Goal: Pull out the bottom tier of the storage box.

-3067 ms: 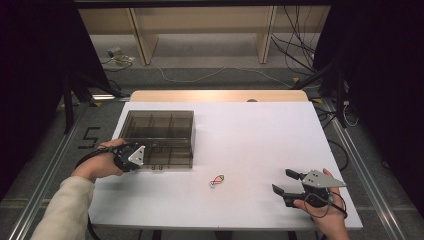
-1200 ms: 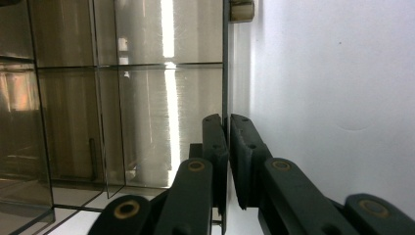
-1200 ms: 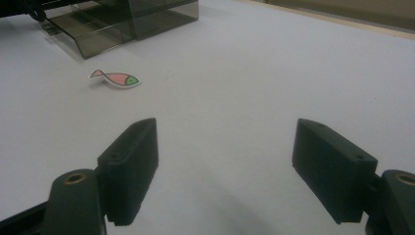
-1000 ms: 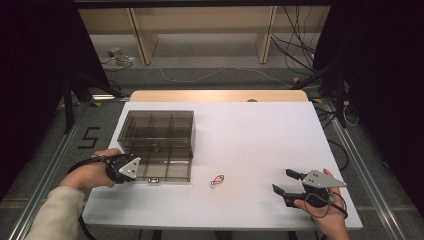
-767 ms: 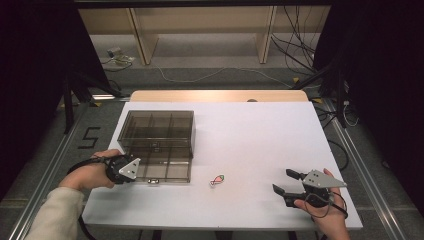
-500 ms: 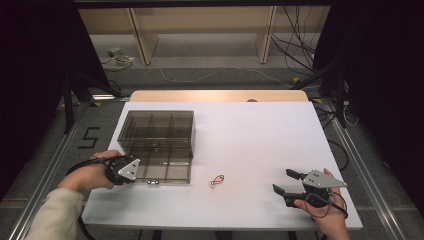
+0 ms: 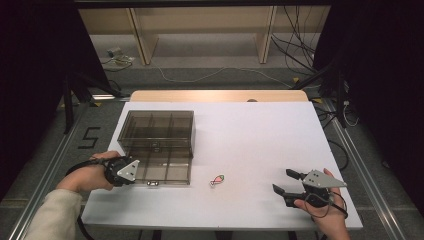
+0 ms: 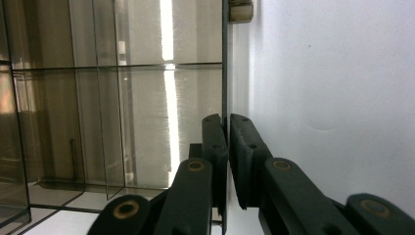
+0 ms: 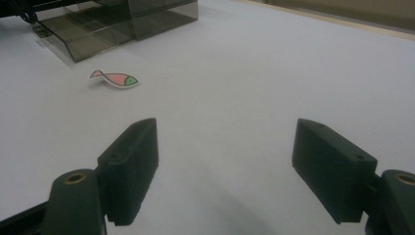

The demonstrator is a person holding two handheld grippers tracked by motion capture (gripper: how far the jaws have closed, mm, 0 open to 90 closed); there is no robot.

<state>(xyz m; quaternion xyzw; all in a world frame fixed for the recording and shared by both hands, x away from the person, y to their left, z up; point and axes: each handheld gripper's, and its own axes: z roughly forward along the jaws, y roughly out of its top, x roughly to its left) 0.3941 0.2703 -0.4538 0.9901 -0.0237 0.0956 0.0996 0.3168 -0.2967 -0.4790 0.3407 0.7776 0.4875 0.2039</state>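
Observation:
A smoky clear compartment box [image 7: 157, 127] stands at the table's left, its lid [image 7: 165, 167] swung open toward the near edge. My left gripper [image 7: 134, 172] is shut on the lid's left edge. In the left gripper view the gripper [image 8: 226, 122] pinches the thin panel [image 8: 122, 122] edge-on, and a metal latch [image 8: 240, 10] shows at the top. A small pink and green fish cutout [image 7: 217, 179] lies flat on the table right of the lid. My right gripper [image 7: 283, 181] rests open near the front right. In the right gripper view it [image 9: 225, 147] points at the fish [image 9: 114, 79], well short of it.
The white table [image 7: 260, 135] has a wooden strip along its far edge. Shelving legs and loose cables lie on the floor beyond. A "5" is marked on the floor at the left. In the right gripper view the open lid [image 9: 83, 36] sits far left.
Since the oldest frame my left gripper has come toward the near edge with the lid, swinging it open. Over the last second nothing has moved. The right gripper has stayed put.

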